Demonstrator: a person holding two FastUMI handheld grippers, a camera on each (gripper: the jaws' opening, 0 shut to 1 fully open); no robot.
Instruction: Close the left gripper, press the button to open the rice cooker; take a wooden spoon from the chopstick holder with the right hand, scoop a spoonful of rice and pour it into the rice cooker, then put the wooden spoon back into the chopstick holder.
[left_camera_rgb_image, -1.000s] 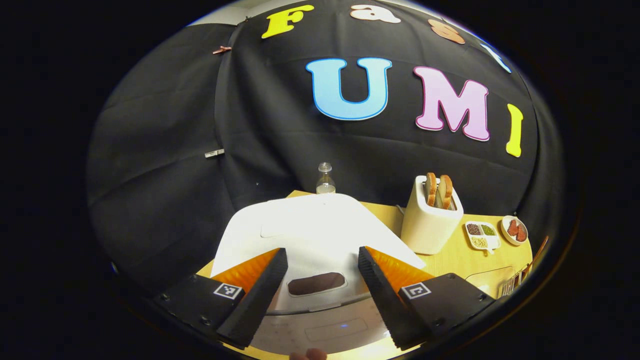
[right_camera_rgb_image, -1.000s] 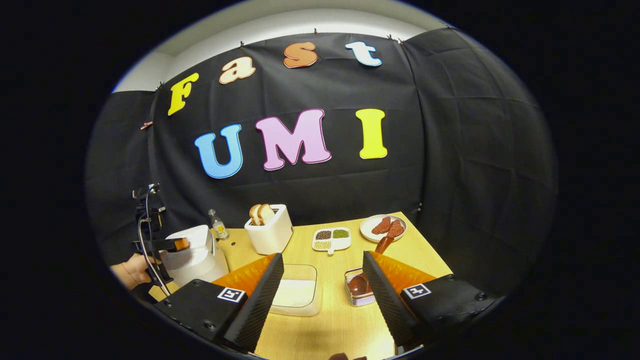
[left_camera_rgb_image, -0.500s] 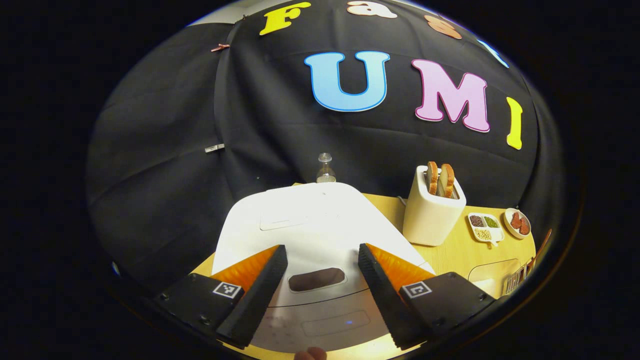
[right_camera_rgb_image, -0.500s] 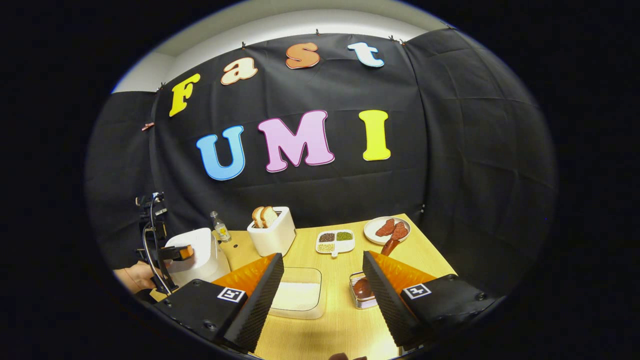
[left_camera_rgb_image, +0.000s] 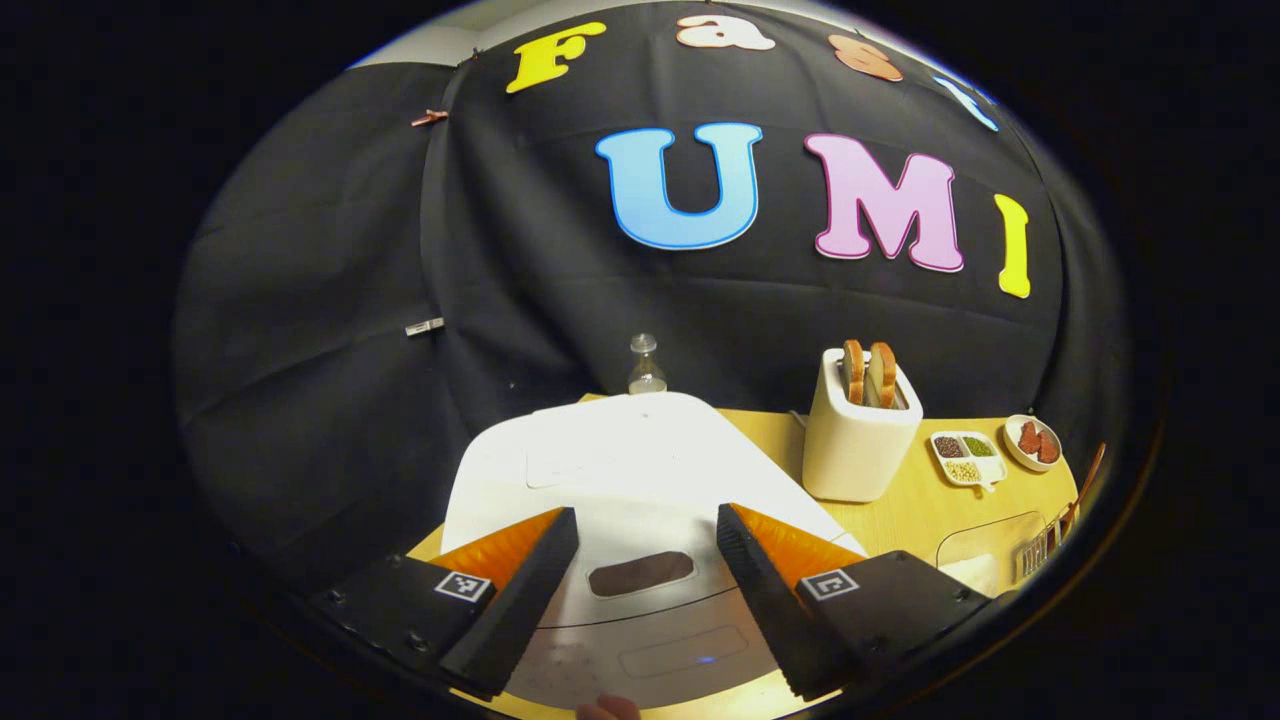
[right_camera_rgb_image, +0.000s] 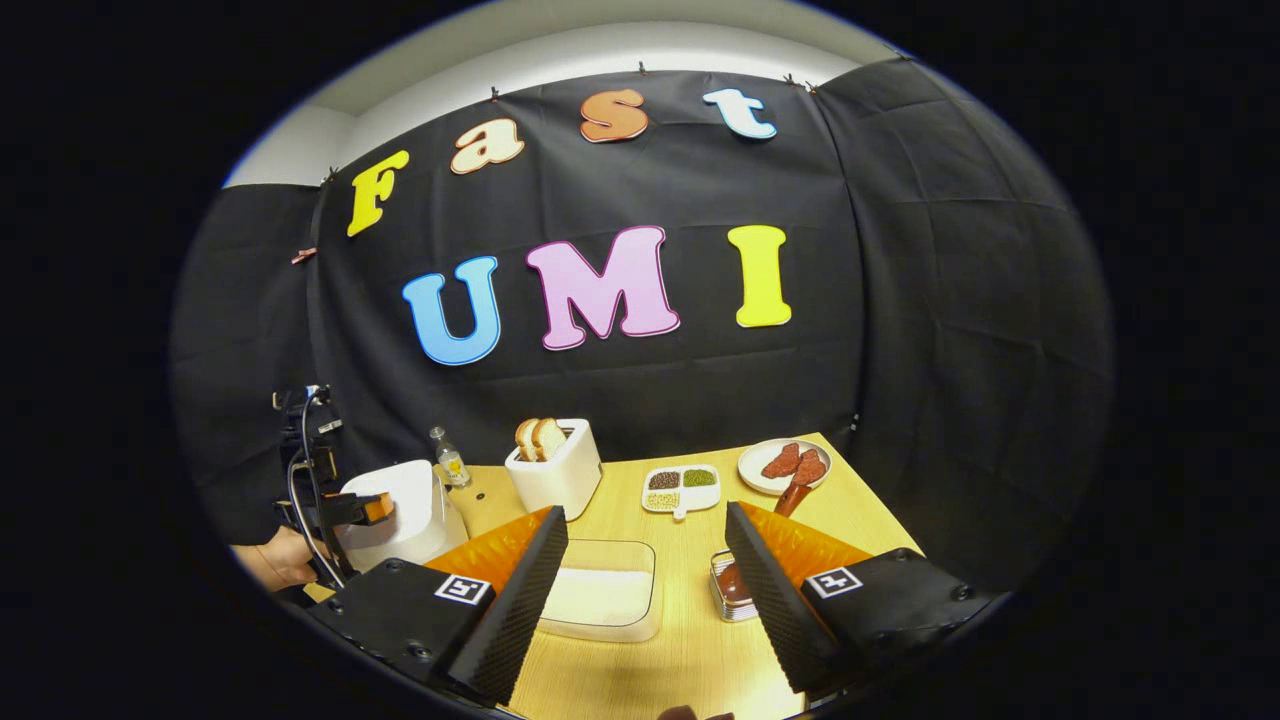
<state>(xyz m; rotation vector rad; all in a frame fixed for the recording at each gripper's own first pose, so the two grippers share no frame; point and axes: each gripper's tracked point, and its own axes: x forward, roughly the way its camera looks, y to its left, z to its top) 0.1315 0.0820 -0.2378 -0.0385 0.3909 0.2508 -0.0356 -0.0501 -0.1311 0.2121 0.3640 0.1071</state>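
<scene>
The left claw (left_camera_rgb_image: 640, 570) is hovering spread over the white cooker (left_camera_rgb_image: 620, 470), whose lid is lying shut. The right claw (right_camera_rgb_image: 645, 580) is hanging spread above the bench (right_camera_rgb_image: 690, 640), between the rice box (right_camera_rgb_image: 605, 600) and the holder (right_camera_rgb_image: 728, 588) with the spoon (right_camera_rgb_image: 790, 495).

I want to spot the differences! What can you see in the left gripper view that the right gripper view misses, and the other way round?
Left gripper view alone: the dark oval window on the rice cooker's lid, seen close between open fingers. Right gripper view alone: a hand holding the left gripper at the cooker, and the rice in its clear box. Both: the toaster, bottle, bean dish and yellow table.
</scene>
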